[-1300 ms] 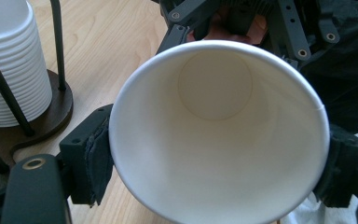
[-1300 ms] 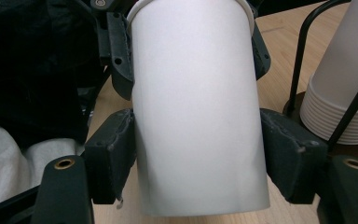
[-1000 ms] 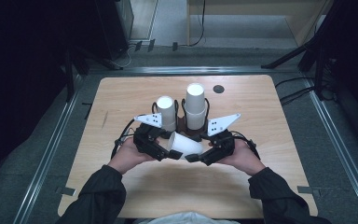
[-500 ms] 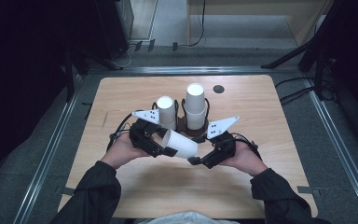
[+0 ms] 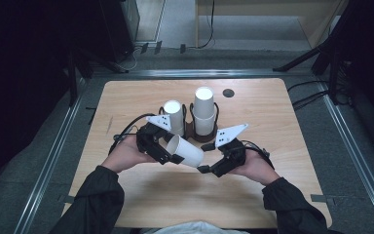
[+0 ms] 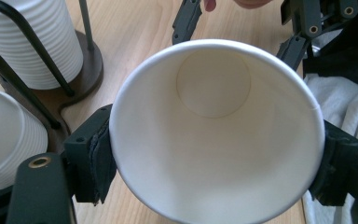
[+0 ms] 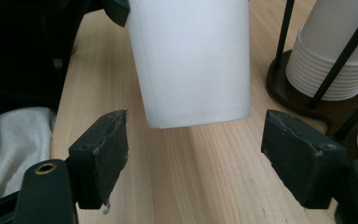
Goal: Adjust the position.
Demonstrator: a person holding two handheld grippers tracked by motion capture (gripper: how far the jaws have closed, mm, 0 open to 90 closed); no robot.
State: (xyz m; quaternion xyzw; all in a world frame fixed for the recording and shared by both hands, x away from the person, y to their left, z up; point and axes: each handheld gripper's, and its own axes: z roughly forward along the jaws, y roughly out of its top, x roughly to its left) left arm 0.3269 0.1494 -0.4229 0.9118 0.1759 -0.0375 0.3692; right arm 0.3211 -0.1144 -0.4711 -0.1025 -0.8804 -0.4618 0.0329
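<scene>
- While the left gripper point(image 5: 173, 155) is clamping a white paper cup point(image 5: 185, 151) near its rim, the cup is hanging on its side above the table point(image 5: 292, 122), just in front of the holder, its base pointing toward the right gripper point(image 5: 209, 169).
- Seen from the left gripper view, the pads point(image 6: 95, 161) are pressing on opposite sides of the cup's rim point(image 6: 214, 130), so the open mouth is facing that camera; this hold is probably leaving the closed end free for the other tool to take.
- The right gripper is standing with its jaws spread wide and nothing between them; in the right gripper view the cup's base point(image 7: 193, 70) is sitting just beyond the pads point(image 7: 100, 156), not touching them.
- Two stacks of cups point(image 5: 203, 111) are standing upside down in a dark wire holder point(image 5: 195, 134) behind the grippers, likely so single cups can be pulled off the top.
- The cup is looking smooth, thin-walled and tapered, with a rolled lip and a flat round bottom; it will probably dent under a hard squeeze.
- The stacked cups are showing fine ridges where their rims nest.
- The tabletop is pale wood with a visible grain.
</scene>
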